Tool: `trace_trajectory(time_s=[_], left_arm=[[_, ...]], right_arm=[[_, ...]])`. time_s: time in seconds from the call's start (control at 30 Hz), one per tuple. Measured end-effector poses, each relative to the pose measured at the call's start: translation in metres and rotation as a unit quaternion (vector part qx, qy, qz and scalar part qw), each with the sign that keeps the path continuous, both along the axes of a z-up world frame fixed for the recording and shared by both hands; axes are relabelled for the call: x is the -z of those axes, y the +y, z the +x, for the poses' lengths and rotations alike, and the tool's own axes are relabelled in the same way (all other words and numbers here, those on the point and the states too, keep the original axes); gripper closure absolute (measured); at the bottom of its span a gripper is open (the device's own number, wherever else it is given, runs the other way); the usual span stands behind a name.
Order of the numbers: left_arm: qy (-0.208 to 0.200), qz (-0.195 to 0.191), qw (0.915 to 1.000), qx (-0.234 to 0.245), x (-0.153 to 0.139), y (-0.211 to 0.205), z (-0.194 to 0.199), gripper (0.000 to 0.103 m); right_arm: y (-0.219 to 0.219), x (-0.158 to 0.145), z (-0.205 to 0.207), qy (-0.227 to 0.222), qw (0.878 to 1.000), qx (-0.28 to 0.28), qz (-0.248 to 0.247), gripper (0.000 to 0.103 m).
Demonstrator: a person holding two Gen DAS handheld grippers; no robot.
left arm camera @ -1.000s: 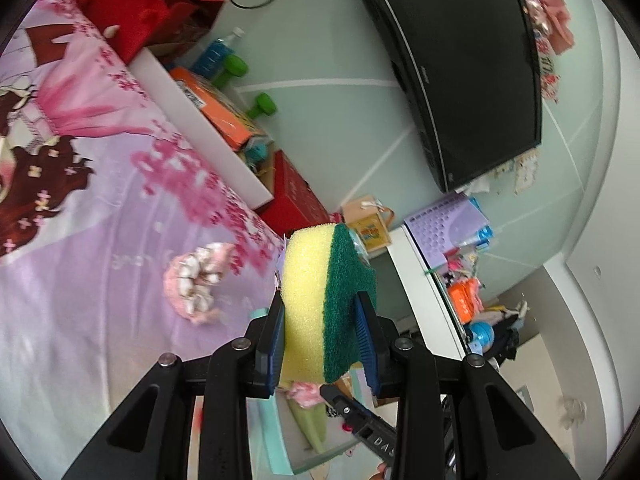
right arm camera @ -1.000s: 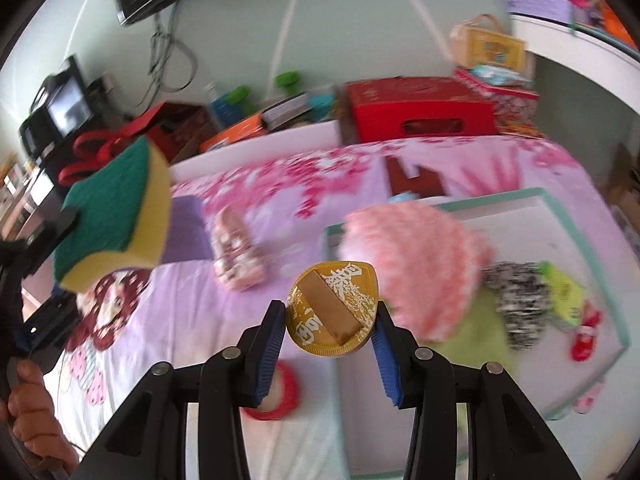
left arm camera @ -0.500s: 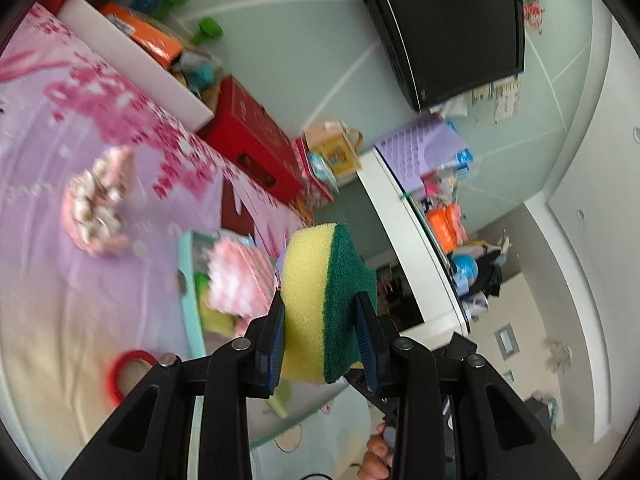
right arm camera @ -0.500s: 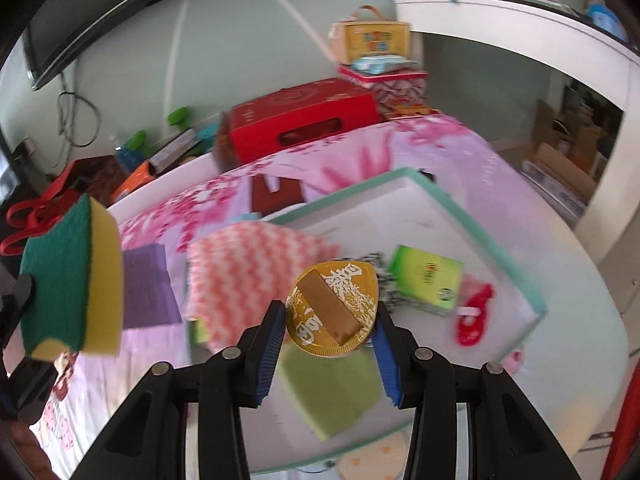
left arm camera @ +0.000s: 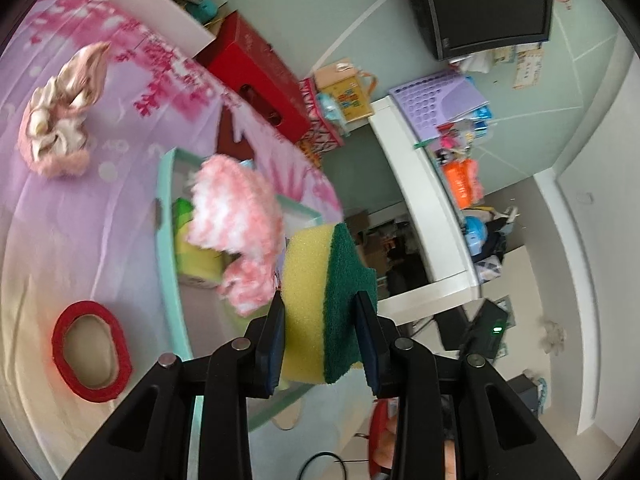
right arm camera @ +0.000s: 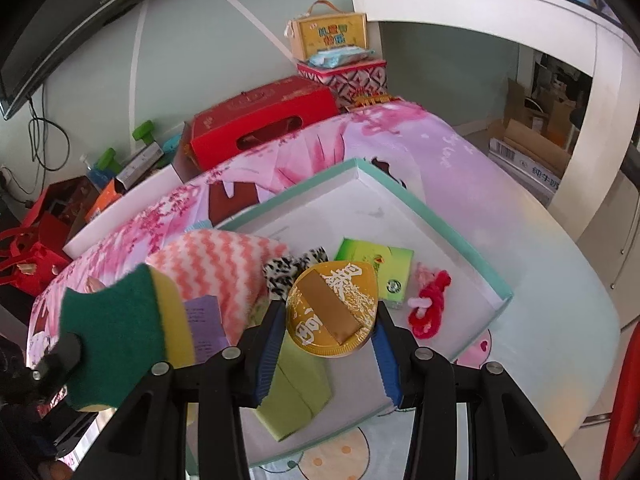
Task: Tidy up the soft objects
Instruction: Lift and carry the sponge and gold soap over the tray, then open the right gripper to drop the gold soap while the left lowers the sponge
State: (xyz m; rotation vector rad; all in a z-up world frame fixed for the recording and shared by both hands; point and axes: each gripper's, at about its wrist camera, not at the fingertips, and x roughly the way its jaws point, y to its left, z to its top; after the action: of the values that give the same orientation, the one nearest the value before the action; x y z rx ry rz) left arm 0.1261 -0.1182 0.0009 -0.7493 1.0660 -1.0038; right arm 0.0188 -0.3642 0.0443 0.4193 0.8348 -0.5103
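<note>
My left gripper (left arm camera: 320, 340) is shut on a yellow and green sponge (left arm camera: 320, 300), held just past the near rim of the teal-edged white tray (left arm camera: 164, 216). The same sponge (right arm camera: 120, 332) shows at the left of the right wrist view. My right gripper (right arm camera: 326, 344) is shut on a gold round packet (right arm camera: 332, 314), held above the tray (right arm camera: 432, 216). In the tray lie a pink zigzag cloth (right arm camera: 224, 264), a black and white scrunchie (right arm camera: 294, 270), a green box (right arm camera: 380, 268), a red knitted piece (right arm camera: 430, 306) and a green cloth (right arm camera: 296, 396).
A pink scrunchie (left arm camera: 60, 120) and a red tape ring (left arm camera: 92, 348) lie on the purple and pink bedsheet (left arm camera: 60, 240) outside the tray. A red box (right arm camera: 260, 120) stands behind the bed. A white shelf (right arm camera: 480, 4) rises at the right.
Both grippers swung over from the bedsheet toward the tray. The sponge now hangs beside the tray's pink cloth, and the gold packet sits over the tray's middle. Both grips stayed the same.
</note>
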Motion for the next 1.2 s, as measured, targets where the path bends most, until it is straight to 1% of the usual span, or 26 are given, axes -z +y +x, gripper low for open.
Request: trace_trajectory(time_s=[0.13,0.2,0.33,0.53,0.7,0.8,1.0,1.13,1.2], left_arm=[[0.014,0.021,0.9997,0.006,0.013,-0.007,0.000,0.069],[0.009,0.040,0.9991,0.004,0.015,-0.009,0.000,0.069],[0.005,0.062,0.9981,0.000,0.018,-0.011,0.000,0.068],[-0.016,0.114,0.9933,-0.006,0.019,-0.017,-0.001,0.066],[-0.014,0.123,0.9923,-0.008,0.023,-0.019,0.001,0.065],[-0.010,0.125,0.9921,-0.008,0.026,-0.019,0.002,0.064],[-0.016,0.138,0.9903,-0.007,0.027,-0.022,0.001,0.062],[-0.017,0.141,0.9899,-0.004,0.027,-0.025,0.000,0.061],[-0.015,0.140,0.9900,-0.003,0.026,-0.024,0.000,0.060]], right_arm=[[0.001,0.007,0.004,0.020,1.000,-0.009,0.002,0.057],[0.002,0.012,0.007,0.028,0.999,-0.014,0.005,0.057],[0.000,0.017,0.008,0.037,0.999,-0.016,0.010,0.057],[-0.001,0.026,0.012,0.048,0.998,-0.019,0.020,0.057],[0.000,0.032,0.016,0.056,0.998,-0.024,0.025,0.057],[0.000,0.034,0.016,0.058,0.998,-0.024,0.028,0.055],[0.002,0.033,0.016,0.058,0.998,-0.024,0.031,0.054],[0.000,0.035,0.016,0.061,0.997,-0.019,0.037,0.047],[0.000,0.035,0.015,0.062,0.997,-0.016,0.038,0.045]])
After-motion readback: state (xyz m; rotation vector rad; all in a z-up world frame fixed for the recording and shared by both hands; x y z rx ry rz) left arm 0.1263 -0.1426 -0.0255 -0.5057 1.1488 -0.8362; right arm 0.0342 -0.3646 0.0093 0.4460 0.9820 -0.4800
